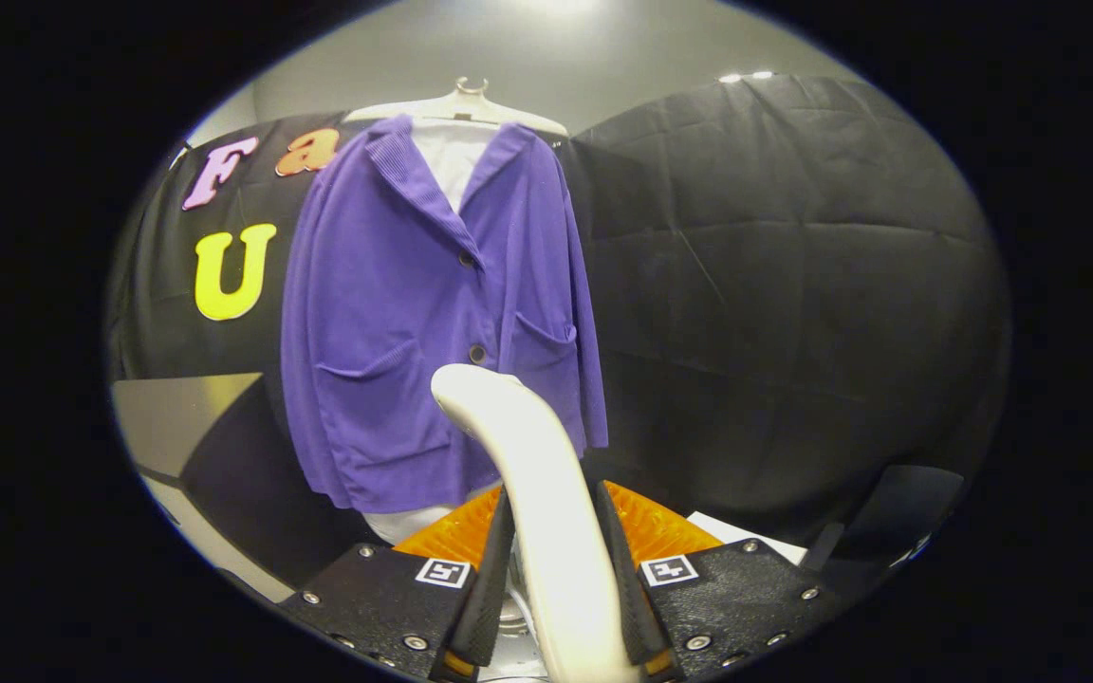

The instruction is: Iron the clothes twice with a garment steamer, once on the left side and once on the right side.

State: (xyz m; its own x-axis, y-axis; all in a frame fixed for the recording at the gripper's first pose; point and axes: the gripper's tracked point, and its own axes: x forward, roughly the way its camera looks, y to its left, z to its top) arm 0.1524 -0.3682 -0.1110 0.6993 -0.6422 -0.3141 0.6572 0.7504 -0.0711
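Observation:
A purple buttoned jacket [414, 313] with two front pockets hangs on a pale hanger [459, 106] over a white shirt [452, 156], against the black cloth wall. My gripper [554, 550] is shut on the cream handle of the garment steamer [532, 474], both fingers pressing its sides. The steamer's curved head rises from between the fingers and points toward the jacket's lower middle, below the second button, still apart from the fabric.
A grey table corner [176, 408] stands to the left of the jacket, with dark cloth below it. A white sheet [746, 531] lies just beyond the right finger. The black cloth wall [793, 285] stretches to the right of the jacket.

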